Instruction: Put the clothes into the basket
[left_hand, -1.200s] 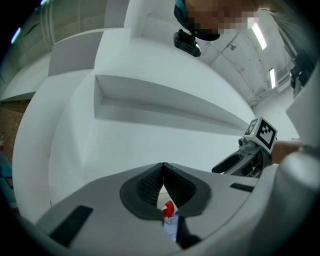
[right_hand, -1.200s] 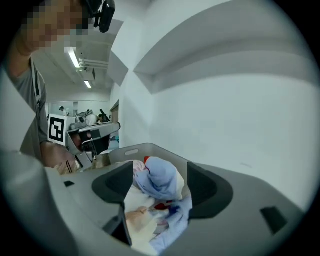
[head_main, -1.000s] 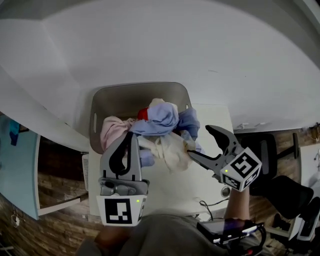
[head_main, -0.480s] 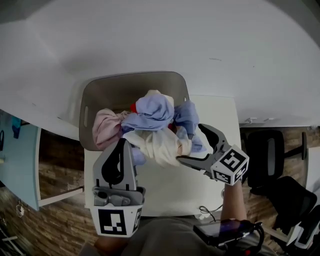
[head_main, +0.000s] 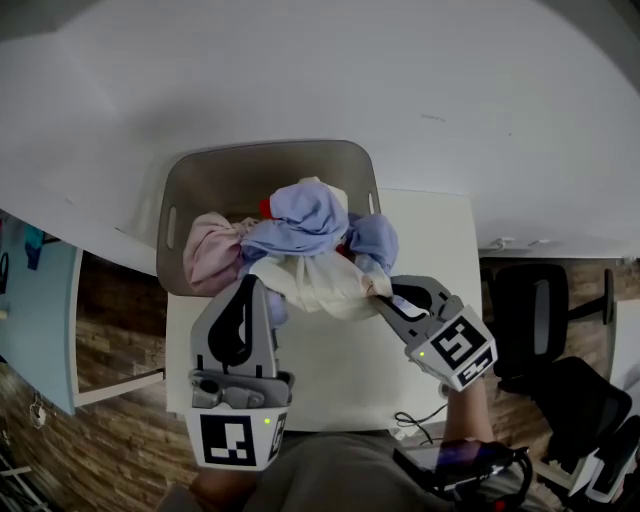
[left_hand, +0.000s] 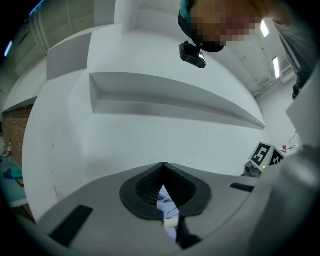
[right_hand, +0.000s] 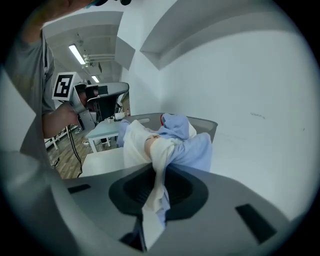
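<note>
Claws grip the clothes (head_main: 305, 245), heaped half over the near rim of the basket (head_main: 240, 180).
At the heap's 7 o'clock the left claw (head_main: 258, 285) is pressed shut on blue fabric. At 4 o'clock the right claw (head_main: 385, 297) is closing on cream cloth. Holding both sides probably keeps the pile together and off the counter (head_main: 340, 370) for lifting in.

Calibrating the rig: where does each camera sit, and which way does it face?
Head view: on the head, steeply down at basket, clothes, left gripper, right gripper.
Left gripper view: on that gripper, up at wall; shut jaws pinch clothes; person overhead.
Right gripper view: on that gripper, toward basket; jaws closing on clothes; hand left.
All share clothes.
</note>
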